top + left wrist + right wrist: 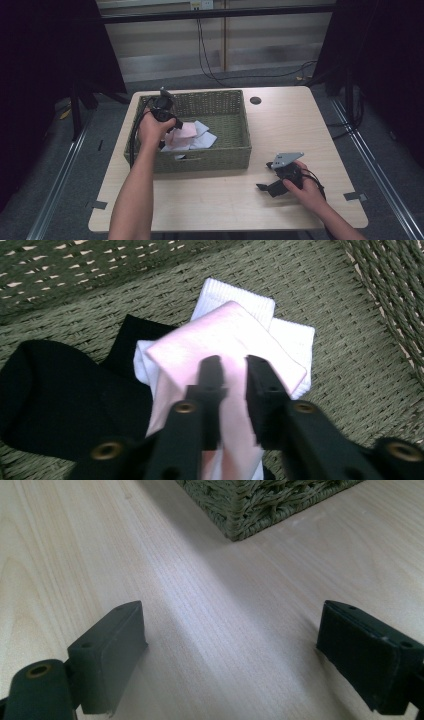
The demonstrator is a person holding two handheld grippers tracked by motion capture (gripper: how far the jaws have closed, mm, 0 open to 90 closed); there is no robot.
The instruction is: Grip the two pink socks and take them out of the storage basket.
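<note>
The left tool [229,371] is pinching a folded pale pink sock [225,345] inside the woven green basket [240,125], centre frame. The thin fold may be slipping free on lifting. The right tool [230,660] is resting with jaws apart on the wooden table [210,590].

Both forearms bare, no sleeves. Left black two-jaw claw [231,371]: flat matte jaws, brass-coloured rivets at the pivots, black cable off the back. Right black two-jaw claw [232,650]: thick rectangular pads with small screw holes, brass eyelet on the left arm, grey three-cornered plate on top [288,159], black cable trailing.
</note>
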